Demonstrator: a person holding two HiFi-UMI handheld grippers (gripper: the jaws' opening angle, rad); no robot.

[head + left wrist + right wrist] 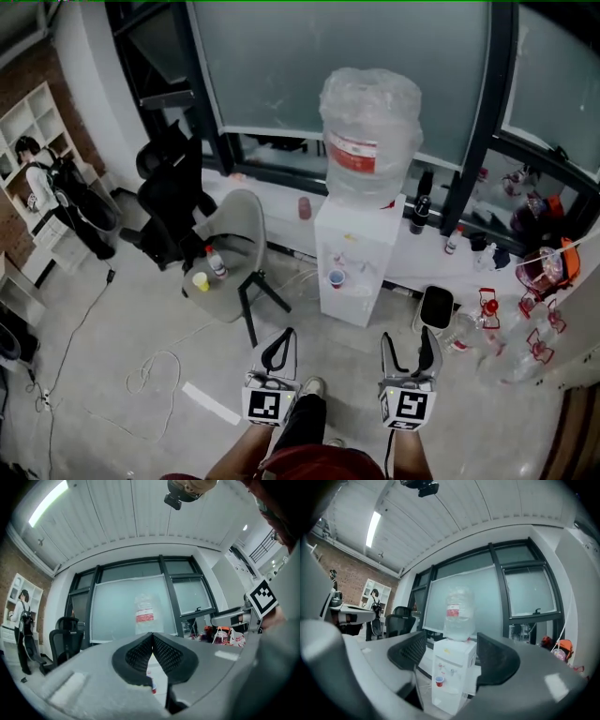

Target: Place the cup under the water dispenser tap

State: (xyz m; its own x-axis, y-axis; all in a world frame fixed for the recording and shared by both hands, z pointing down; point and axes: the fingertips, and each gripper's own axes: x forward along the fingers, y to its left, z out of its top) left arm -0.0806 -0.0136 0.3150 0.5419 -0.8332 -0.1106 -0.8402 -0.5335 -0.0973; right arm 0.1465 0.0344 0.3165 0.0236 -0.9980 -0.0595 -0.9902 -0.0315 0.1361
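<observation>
Apparently the task is as good as done: the red cup [337, 277] stands in the recess of the water dispenser [361, 234], right below its taps. Both grippers hang well apart from it. The left gripper [281, 339] has its jaws together on nothing, and the right gripper [410, 339] is spread and empty. Nothing seems left to do.

Grey floor [94, 319], frosted windows [281, 56], black office chair [173, 206], brick wall [28, 80], white shelving [28, 117]

All views toward dispenser [361, 239], from afar
</observation>
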